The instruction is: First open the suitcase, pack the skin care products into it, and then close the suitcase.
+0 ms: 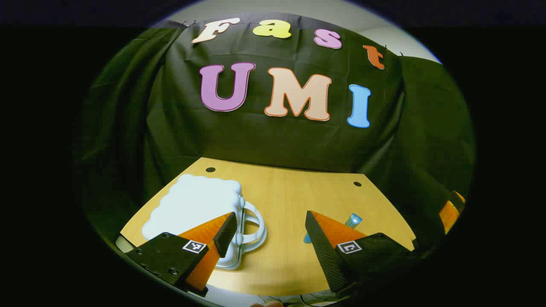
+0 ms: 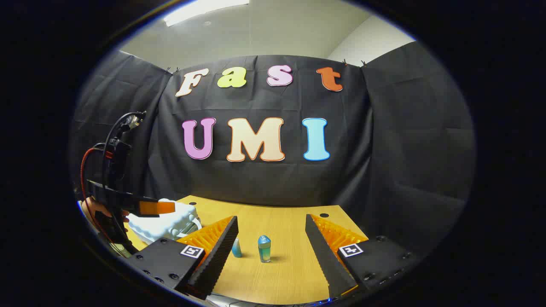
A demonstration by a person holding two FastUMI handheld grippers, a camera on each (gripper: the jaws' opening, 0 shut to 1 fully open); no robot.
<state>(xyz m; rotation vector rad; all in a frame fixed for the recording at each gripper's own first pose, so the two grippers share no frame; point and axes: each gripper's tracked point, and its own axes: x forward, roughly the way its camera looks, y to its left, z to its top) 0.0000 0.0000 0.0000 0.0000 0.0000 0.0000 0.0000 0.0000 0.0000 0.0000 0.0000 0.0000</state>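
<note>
While the white suitcase lies shut on the worktop, the left hand-held gripper hangs wide near its handle. The right hand-held gripper is wide too, facing two small blue bottles.

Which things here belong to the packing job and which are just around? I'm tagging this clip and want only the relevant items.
Belongs to the job:
white suitcase, lying closed
blue bottle, standing upright
smaller blue item beside it
left gripper, open
right gripper, open

Just around:
wooden table
cables on the left gripper
</note>
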